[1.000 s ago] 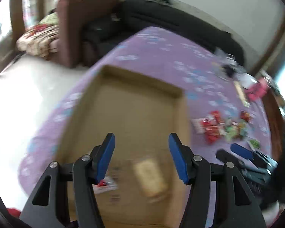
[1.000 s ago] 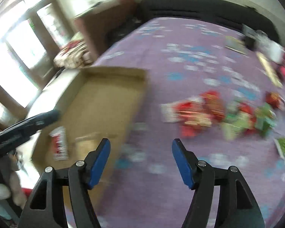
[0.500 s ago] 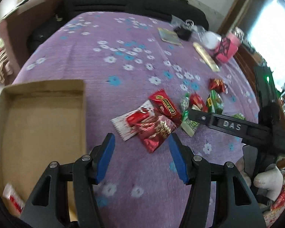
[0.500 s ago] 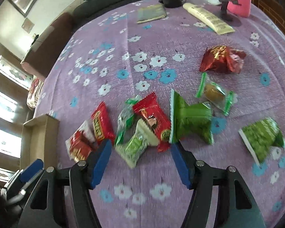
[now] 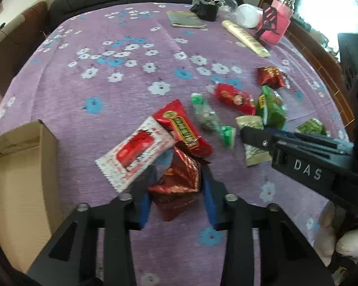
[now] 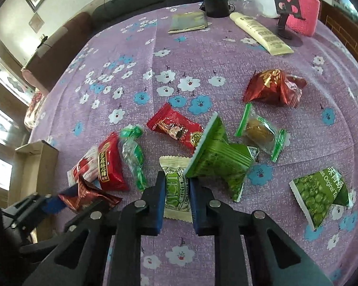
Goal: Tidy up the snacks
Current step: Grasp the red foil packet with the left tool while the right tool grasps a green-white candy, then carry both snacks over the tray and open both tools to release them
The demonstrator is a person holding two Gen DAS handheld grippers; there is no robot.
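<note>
Left gripper [image 5: 176,186] closing on dark red foil packet [image 5: 176,183], lower centre. Right gripper [image 6: 177,190] clamped on cream-green packet [image 6: 176,190], lower centre. Cardboard box [image 5: 19,178] at left edge.

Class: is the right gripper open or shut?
Shut. The right gripper has its blue pads pressed against the cream and green snack packet.

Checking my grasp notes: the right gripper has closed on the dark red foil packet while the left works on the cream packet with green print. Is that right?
Swapped. The right wrist view shows the right gripper shut on the cream packet with green print. The left wrist view shows the left gripper closing around the dark red foil packet.
</note>
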